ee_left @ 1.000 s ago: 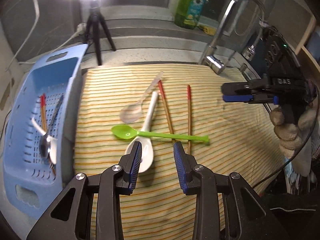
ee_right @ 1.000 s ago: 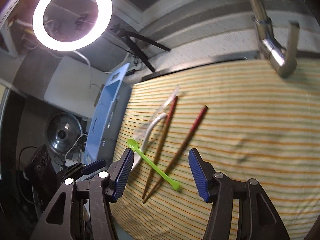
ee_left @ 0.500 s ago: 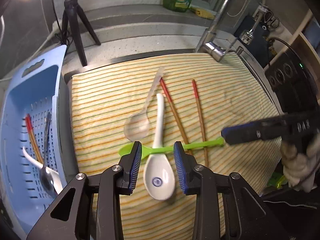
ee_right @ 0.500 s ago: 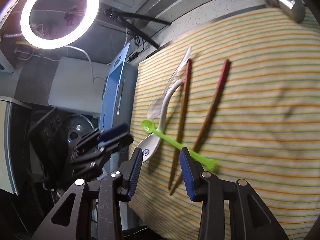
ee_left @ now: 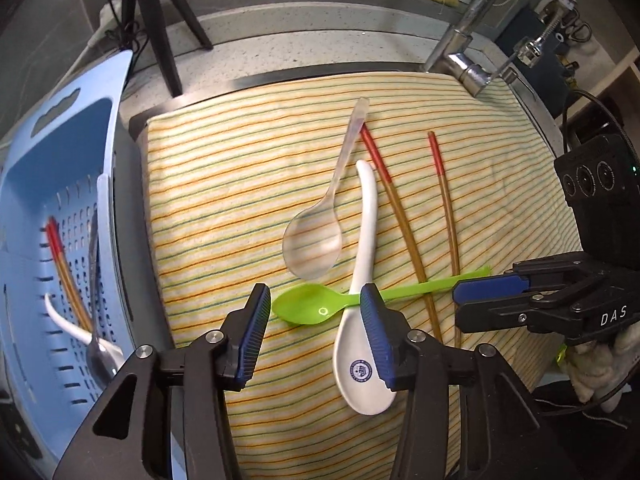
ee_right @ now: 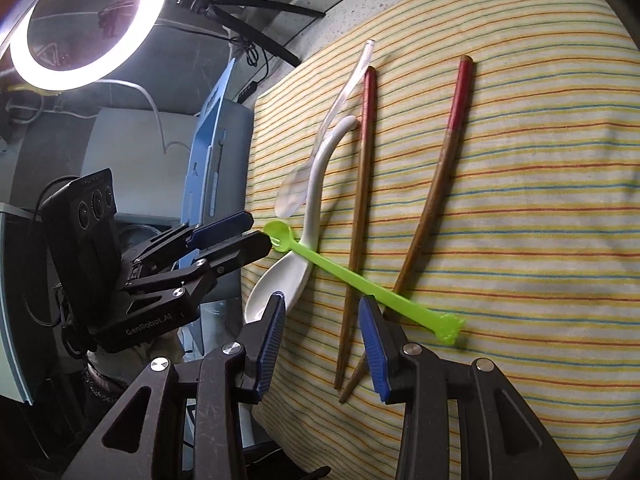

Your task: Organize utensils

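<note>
On the striped cloth lie a clear plastic spoon, a white ceramic spoon, a green plastic spoon and two red-tipped chopsticks. The green spoon lies across the white spoon and the chopsticks. My left gripper is open, its jaws either side of the green spoon's bowl. My right gripper is open over the lower ends of the chopsticks, beside the green spoon's handle. It also shows in the left wrist view.
A blue perforated basket at the left holds chopsticks, a metal spoon and a white spoon. A tap stands at the back right, a tripod at the back left. A ring light shines above.
Both grippers have come lower and closer to the utensils. The left now straddles the green spoon's bowl; the right has neared the spoon's handle end. The utensils have not moved.
</note>
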`<state>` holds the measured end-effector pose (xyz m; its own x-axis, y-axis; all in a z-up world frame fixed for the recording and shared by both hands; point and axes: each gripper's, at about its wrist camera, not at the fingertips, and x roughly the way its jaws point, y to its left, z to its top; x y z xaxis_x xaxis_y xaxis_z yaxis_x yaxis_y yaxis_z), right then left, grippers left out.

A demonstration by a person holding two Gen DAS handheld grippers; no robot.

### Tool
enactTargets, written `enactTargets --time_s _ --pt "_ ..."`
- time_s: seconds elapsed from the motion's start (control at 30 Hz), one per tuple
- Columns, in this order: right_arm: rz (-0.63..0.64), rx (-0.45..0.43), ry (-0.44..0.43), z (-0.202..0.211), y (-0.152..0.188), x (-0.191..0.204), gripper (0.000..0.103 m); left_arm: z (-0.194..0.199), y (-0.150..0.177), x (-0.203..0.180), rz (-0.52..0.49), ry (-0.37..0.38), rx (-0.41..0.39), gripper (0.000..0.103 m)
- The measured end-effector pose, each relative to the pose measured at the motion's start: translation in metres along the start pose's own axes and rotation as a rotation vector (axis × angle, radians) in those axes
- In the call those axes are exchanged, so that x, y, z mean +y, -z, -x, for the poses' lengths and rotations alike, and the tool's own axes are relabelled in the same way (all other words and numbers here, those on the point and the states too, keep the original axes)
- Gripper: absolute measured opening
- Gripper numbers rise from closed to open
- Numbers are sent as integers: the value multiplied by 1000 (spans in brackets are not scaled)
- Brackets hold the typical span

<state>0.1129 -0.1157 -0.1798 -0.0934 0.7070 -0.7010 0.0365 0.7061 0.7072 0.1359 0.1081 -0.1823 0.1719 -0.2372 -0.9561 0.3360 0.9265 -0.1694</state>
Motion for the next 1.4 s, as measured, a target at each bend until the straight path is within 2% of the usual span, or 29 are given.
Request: enactTargets --time_s 0.2,0.5,0.73,0.93,1.03,1.13,1.2,1.4 --pt "-6 6 7 0 -2 -3 35 -13 5 0 16 30 47 45" --pt "-7 9 7 -2 -4 -4 34 -7 9 -22 -15 102 24 45" --pt "-8 2 20 5 -6 -6 33 -4 11 -48 -70 98 -7 45" --pt "-26 -51 38 25 -7 -14 33 5 6 -56 -91 75 -51 45" --pt "-45 -83 77 35 -8 -22 32 4 0 -61 -104 85 -68 41" --pt "-60 -90 89 36 -10 -26 27 -1 -1 -69 -137 77 -67 34" --pt "-63 -98 114 35 -11 -28 24 -7 -3 -72 -147 85 -52 27" --pt "-75 -119 128 31 -16 -27 21 -21 -7 -76 -153 71 -15 24"
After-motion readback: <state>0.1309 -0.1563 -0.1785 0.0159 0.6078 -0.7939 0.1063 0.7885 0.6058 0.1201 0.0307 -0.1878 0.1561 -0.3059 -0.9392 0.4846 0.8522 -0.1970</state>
